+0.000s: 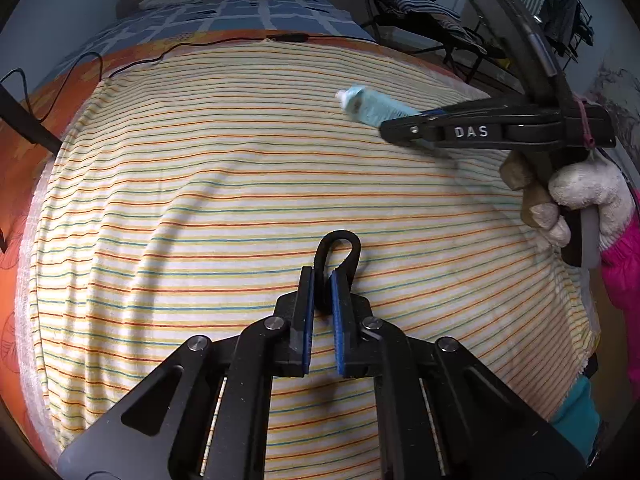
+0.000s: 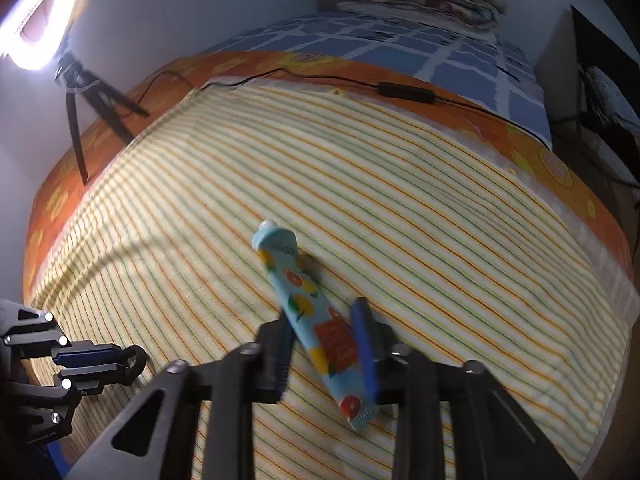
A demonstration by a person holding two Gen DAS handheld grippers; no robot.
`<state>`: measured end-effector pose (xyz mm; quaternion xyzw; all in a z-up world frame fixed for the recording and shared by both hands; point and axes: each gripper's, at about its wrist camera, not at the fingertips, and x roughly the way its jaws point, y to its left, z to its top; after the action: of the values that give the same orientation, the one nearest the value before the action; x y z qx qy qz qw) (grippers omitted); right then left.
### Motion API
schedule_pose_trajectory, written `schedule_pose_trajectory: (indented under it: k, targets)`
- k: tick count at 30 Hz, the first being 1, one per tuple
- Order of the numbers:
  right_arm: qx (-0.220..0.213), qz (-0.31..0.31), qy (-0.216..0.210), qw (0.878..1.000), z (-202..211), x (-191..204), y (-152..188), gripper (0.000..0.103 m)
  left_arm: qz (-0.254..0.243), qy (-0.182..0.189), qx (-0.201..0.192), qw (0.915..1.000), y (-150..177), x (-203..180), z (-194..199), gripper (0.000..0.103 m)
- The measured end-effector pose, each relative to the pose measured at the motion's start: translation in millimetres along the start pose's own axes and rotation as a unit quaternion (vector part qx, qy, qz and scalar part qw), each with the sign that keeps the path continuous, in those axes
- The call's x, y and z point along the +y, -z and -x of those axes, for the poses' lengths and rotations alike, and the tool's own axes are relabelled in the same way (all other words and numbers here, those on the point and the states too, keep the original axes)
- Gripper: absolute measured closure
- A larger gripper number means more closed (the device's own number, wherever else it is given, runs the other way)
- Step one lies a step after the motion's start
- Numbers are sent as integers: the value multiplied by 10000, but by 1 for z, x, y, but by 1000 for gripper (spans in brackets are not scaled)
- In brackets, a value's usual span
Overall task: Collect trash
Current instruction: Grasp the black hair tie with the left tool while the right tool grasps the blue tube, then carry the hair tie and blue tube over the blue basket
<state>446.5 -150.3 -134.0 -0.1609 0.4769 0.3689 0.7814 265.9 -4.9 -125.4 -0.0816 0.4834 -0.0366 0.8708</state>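
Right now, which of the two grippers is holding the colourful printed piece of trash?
The right gripper: its jaws clamp the light blue tube printed with oranges. The left gripper pinches only a plain black loop.

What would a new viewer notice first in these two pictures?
Probably the light blue tube printed with oranges, lying on the striped cloth between the right gripper's fingers. Next, the black loop pinched in the left gripper, near the cloth's front.

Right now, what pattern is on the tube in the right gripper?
Light blue with orange and yellow citrus fruit; right wrist view.
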Motion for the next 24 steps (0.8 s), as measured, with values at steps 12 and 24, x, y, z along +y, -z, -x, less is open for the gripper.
schedule_pose_trajectory:
  k: [12, 24]
  targets:
    - [-413, -366, 106, 9984, 26, 9, 18, 98, 123, -16, -164, 9998, 3, 4, 17, 98]
    - [-762, -240, 92, 9968, 78, 50, 50, 98, 198, -31, -423, 9989, 8, 12, 56, 98]
